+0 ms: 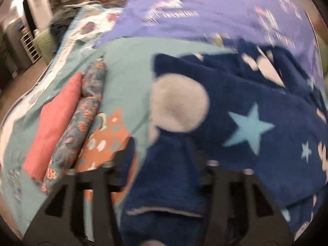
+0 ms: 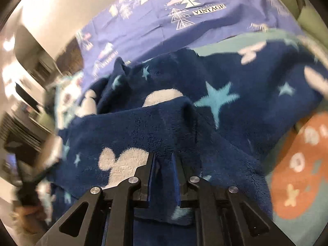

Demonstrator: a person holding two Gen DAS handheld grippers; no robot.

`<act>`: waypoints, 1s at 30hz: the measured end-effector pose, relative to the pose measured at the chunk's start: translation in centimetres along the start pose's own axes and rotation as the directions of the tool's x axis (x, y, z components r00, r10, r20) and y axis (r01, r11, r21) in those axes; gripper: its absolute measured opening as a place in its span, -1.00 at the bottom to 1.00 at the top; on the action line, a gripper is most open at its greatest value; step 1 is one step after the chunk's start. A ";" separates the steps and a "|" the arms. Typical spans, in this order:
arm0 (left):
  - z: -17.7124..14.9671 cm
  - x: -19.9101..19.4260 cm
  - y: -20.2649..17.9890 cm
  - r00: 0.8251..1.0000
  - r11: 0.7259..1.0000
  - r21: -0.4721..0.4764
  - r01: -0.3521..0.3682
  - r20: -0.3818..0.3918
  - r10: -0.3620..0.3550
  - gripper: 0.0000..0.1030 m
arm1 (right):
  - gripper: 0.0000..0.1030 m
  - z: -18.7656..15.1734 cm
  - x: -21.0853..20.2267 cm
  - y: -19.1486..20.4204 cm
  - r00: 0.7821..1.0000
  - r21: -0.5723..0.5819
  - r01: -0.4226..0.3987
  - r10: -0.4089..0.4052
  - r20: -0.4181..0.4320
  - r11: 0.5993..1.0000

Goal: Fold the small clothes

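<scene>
Teal bedspread (image 1: pixel 127 65) under purple sheet (image 1: pixel 205 26)

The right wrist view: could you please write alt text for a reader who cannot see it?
The right gripper is shut on a fold of a dark blue fleece garment printed with light blue stars and white mouse-head shapes. It lies over a teal bedcover with an orange patch, and a purple sheet printed "VINTAGE" lies behind.

- A bed fills both views, spread with a teal printed cover (image 1: pixel 127 65) and, further back, a purple sheet (image 2: pixel 147 30) with white tree prints.
- Left of the bed — brown floor (image 1: pixel 22 82), a pale wall (image 1: pixel 39 4), a shelf rack (image 1: pixel 29 46), all blurred.
- Bright glare on the wall.
</scene>
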State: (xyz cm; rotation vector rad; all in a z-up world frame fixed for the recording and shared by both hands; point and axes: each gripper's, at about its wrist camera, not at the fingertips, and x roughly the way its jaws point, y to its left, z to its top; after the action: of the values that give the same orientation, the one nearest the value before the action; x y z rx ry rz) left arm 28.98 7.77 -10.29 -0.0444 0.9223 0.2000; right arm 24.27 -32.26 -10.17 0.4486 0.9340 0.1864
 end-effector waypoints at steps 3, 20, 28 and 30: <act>0.0 -1.9 -0.1 0.999 0.999 0.025 0.034 0.039 -0.035 -0.10 | -0.71 0.2 -1.1 0.4 1.000 -0.032 0.014 -0.014 -0.005 0.999; -4.2 -10.7 -10.6 0.931 0.896 0.313 0.315 0.083 -0.356 -0.12 | -0.06 -0.1 -15.8 -27.0 0.944 0.686 0.011 -0.233 0.232 0.727; -4.4 -10.3 -12.2 0.946 0.905 0.315 0.288 0.051 -0.319 -0.11 | 0.04 1.0 -12.9 -33.5 0.935 0.799 -0.066 -0.242 0.258 0.597; -4.3 -10.0 -12.1 0.951 0.909 0.312 0.275 0.048 -0.304 -0.11 | 0.04 1.5 -12.6 -34.3 0.914 0.813 -0.074 -0.286 0.287 0.577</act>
State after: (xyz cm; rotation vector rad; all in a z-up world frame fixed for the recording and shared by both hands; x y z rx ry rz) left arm 22.05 -6.18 -5.51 0.1110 0.8304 -0.2162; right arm 16.86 -67.61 -15.60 1.2473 0.5883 -0.4846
